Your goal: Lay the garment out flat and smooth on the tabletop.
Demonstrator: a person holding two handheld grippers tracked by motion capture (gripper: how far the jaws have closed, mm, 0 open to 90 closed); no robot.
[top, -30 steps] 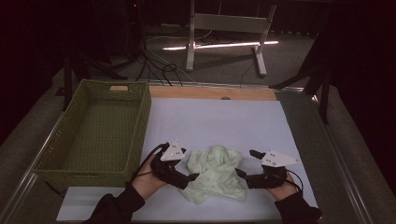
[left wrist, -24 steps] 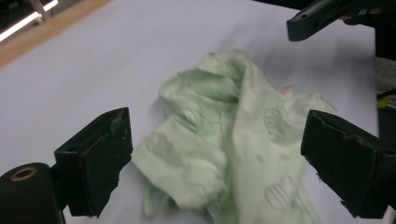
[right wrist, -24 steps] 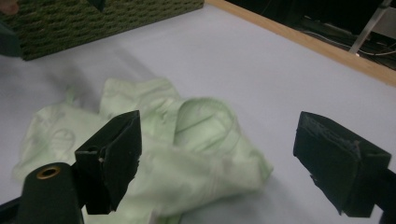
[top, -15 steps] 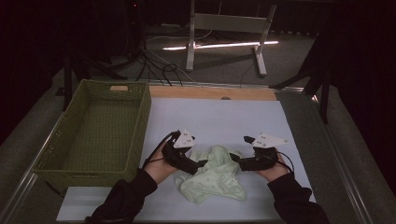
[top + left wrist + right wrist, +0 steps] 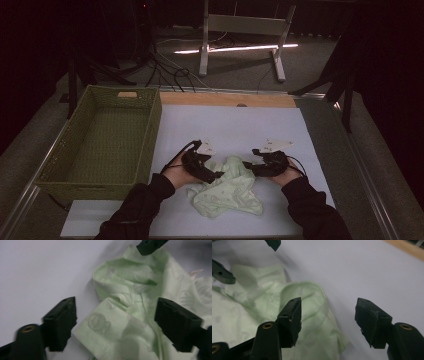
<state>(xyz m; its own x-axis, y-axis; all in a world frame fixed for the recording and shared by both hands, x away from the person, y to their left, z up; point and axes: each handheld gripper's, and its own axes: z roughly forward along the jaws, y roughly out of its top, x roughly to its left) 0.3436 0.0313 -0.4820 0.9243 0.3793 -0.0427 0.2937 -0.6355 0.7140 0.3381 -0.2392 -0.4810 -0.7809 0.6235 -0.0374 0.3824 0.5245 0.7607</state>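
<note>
In the high view, a crumpled pale green cloth (image 5: pixel 227 192) is seen lying on the white sheet (image 5: pixel 235 130) that covers the table, near the person's edge. The left gripper (image 5: pixel 216 176) is held at the cloth's upper left edge and the right gripper (image 5: pixel 248 165) at its upper right edge, the two tips pointed toward each other across the top of the cloth. A green woven basket (image 5: pixel 107 142) is set at the left of the sheet, well apart from the cloth. Dark sleeves (image 5: pixel 135 210) are seen coming in from the bottom.

In the left gripper view, the two black jaws are seen apart, with a folded flap of the cloth (image 5: pixel 117 325) lying between them. The pads are not pressed on the fabric; a gap is left on each side. The jaws have just been closing. A ribbed hem is seen curled up behind the flap, and the tip of the other gripper (image 5: pixel 150 246) is seen at the top, over the far part of the cloth.

In the right gripper view, the jaws are likewise seen apart and have just been closing. The cloth (image 5: pixel 307 307) lies under the left jaw with its rounded hem reaching into the gap, while bare sheet (image 5: pixel 362 270) is seen under the right jaw. Nothing is gripped. The other gripper's tips (image 5: pixel 227 260) are seen at the upper left.
</note>
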